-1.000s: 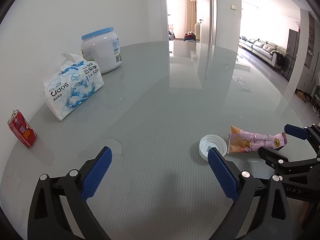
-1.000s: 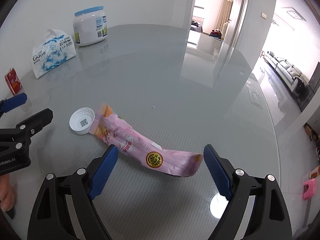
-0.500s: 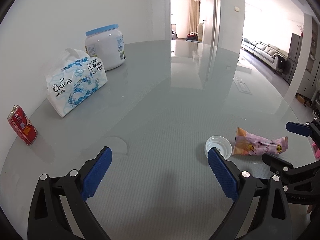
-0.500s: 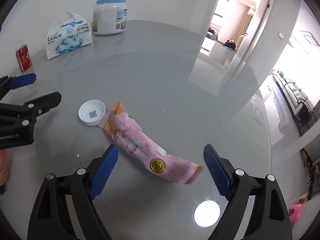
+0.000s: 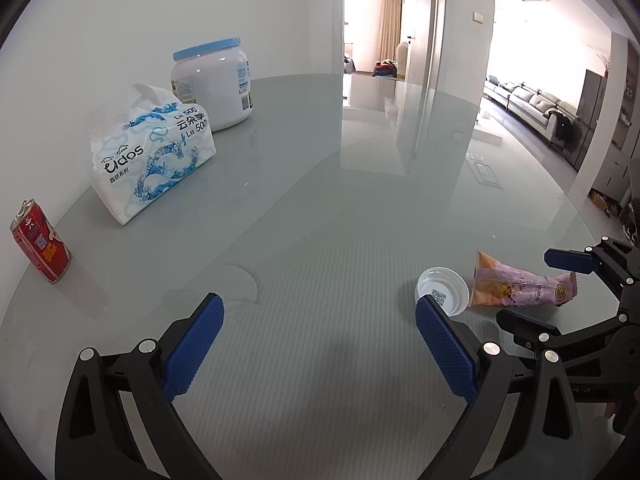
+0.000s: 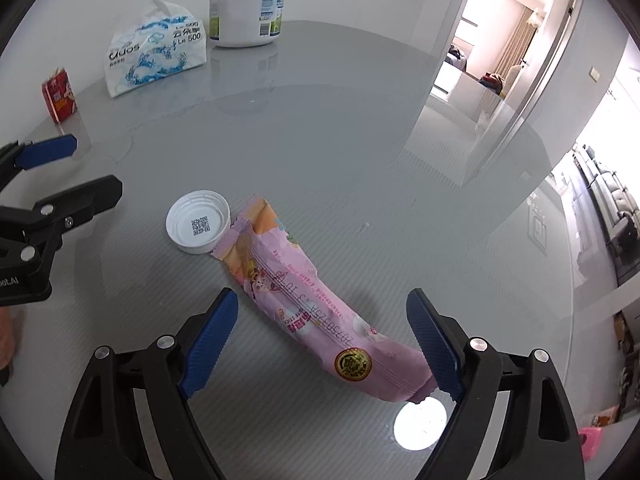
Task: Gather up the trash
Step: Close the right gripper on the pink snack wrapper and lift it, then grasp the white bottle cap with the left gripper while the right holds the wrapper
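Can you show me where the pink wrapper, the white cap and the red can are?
pink wrapper (image 6: 320,308): right wrist view, middle of the pack.
white cap (image 6: 199,227): right wrist view, inside face.
red can (image 5: 40,248): left wrist view, its side.

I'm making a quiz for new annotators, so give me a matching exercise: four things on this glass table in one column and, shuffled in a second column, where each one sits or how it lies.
Things:
1. pink wrapper
2. white cap
3. red can
4. tissue pack

Places or states:
A. upright near the wall, alone at the table's left edge
B. lying flat between the open fingers of the right gripper
C. inside up, showing a QR code, touching the wrapper's end
D. beside the white jar

Pairs: 1-B, 2-C, 3-A, 4-D
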